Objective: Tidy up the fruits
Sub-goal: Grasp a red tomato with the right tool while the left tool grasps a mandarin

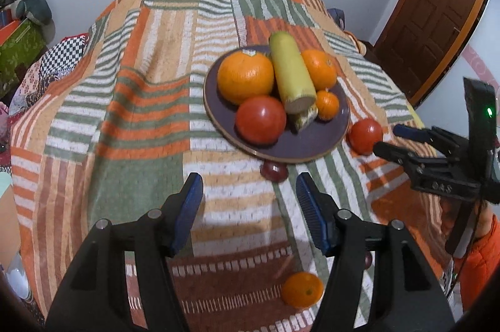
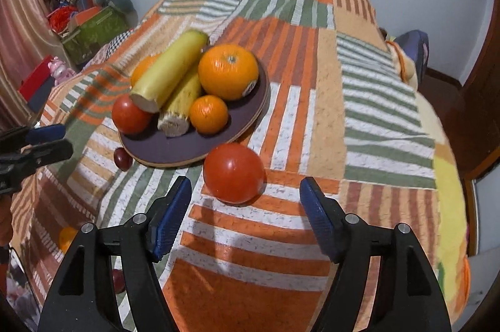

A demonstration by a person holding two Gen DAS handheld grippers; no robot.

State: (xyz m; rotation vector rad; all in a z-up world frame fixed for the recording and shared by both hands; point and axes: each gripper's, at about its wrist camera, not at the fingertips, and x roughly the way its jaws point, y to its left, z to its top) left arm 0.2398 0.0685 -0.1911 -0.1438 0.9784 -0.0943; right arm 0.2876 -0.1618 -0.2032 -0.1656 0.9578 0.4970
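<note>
So there's a dark purple plate sitting on a bed covered with a striped patchwork blanket, and it's pretty loaded. On it: a big orange, a second orange on the far side, a little mandarin, a red tomato at the near edge, and two long yellow-green stalks, probably sugarcane or something like it. The upper stalk lies across the lower stalk, which only pokes out at its cut end. Everything on the plate is packed tight, pieces touching each other.

Off the plate, a second tomato sits on the blanket just beside the plate's rim. A small dark red fruit, plum-ish, is tucked right against the plate's near edge. Another small orange is lying on the blanket well apart from the plate, down near the left gripper, and one more dark red fruit shows low in the right wrist view, partly hidden.

The left gripper has its jaws spread wide with nothing between them, hovering over the blanket short of the plate. The right gripper is also wide apart and empty, with the loose tomato sitting just ahead of its fingertips, not touching.
</note>
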